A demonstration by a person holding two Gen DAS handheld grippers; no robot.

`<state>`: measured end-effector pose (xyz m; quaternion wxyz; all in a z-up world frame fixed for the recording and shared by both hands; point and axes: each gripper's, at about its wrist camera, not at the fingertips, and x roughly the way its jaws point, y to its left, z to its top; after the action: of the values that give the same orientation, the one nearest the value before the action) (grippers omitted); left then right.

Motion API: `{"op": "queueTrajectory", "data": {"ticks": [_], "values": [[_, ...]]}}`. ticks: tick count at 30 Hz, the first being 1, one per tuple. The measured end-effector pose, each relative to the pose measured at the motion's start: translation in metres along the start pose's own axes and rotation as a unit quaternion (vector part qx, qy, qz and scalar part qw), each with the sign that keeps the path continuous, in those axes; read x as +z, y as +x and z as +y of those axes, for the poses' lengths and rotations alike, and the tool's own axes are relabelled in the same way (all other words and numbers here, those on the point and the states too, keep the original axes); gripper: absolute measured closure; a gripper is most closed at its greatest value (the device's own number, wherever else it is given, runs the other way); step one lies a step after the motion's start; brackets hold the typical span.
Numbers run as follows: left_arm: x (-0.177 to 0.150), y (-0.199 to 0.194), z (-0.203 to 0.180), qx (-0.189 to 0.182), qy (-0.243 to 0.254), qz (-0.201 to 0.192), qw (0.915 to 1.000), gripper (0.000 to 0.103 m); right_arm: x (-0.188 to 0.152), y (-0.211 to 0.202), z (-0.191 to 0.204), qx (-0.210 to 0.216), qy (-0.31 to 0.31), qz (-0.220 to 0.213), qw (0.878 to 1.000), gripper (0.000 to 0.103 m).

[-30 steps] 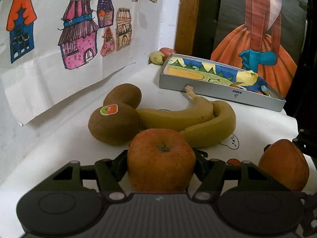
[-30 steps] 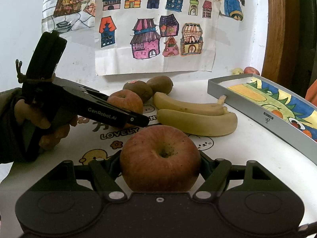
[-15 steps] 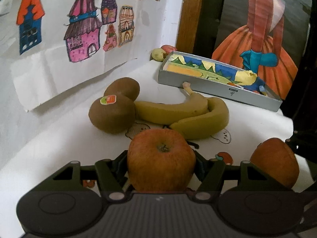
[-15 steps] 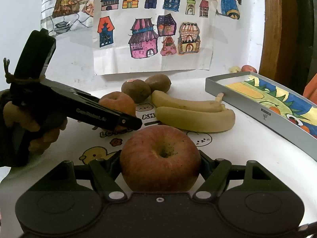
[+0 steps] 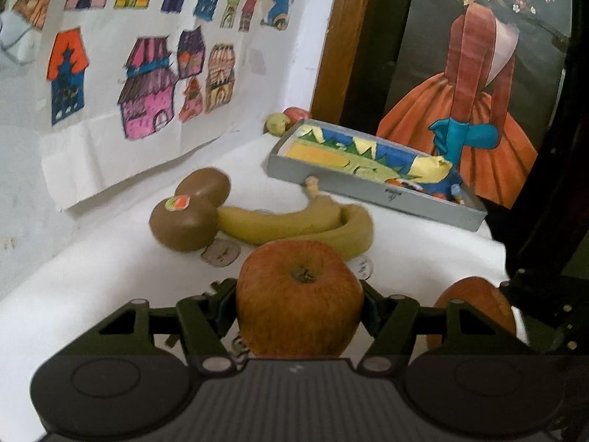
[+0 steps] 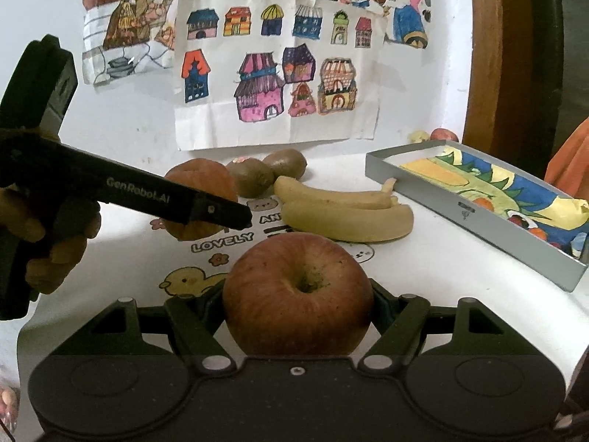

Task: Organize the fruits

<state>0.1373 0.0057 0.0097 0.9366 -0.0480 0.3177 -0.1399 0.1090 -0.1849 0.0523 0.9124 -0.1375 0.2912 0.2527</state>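
Observation:
My left gripper (image 5: 299,316) is shut on a red-orange apple (image 5: 299,280), stem up. My right gripper (image 6: 298,309) is shut on a second, redder apple (image 6: 298,280), which also shows low at the right as the red apple (image 5: 475,309). Beyond both lie two kiwis (image 5: 184,226) and two bananas (image 5: 287,221) on the white table. From the right wrist view, the left gripper (image 6: 235,217) reaches in from the left with its apple (image 6: 200,191), just in front of the kiwis (image 6: 254,180) and left of the bananas (image 6: 346,217).
A shallow grey tray (image 6: 434,199) with a colourful drawing inside lies at the right, past the bananas. Two small fruits (image 5: 279,123) sit in the corner behind it. A hand (image 6: 55,243) grips the left tool. Drawings hang on the wall, and the table edge runs near right.
My left gripper, still holding its apple, has drawn back from the kiwis and bananas, which now look smaller and farther. The right gripper has barely moved.

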Motion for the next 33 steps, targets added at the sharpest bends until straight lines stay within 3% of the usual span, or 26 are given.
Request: {"op": "queueTrajectory", "data": {"ticks": [10, 17, 27, 33], "values": [[0.036, 0.008, -0.058, -0.001, 0.002, -0.029, 0.9996, 0.033, 0.006, -0.023, -0.062, -0.021, 0.012, -0.03, 0.999, 0.027], [0.036, 0.008, -0.092, -0.017, -0.012, -0.041, 0.9989, 0.033, 0.001, -0.047, -0.105, -0.052, 0.008, -0.033, 0.998, 0.027], [0.029, -0.031, -0.137, 0.001, -0.008, -0.057, 0.9983, 0.033, -0.006, -0.09, -0.115, -0.043, -0.003, -0.058, 0.997, 0.027], [0.036, -0.047, -0.172, -0.007, 0.004, -0.074, 0.9973, 0.033, -0.009, -0.112, -0.116, -0.04, -0.006, -0.07, 0.997, 0.027]]}}
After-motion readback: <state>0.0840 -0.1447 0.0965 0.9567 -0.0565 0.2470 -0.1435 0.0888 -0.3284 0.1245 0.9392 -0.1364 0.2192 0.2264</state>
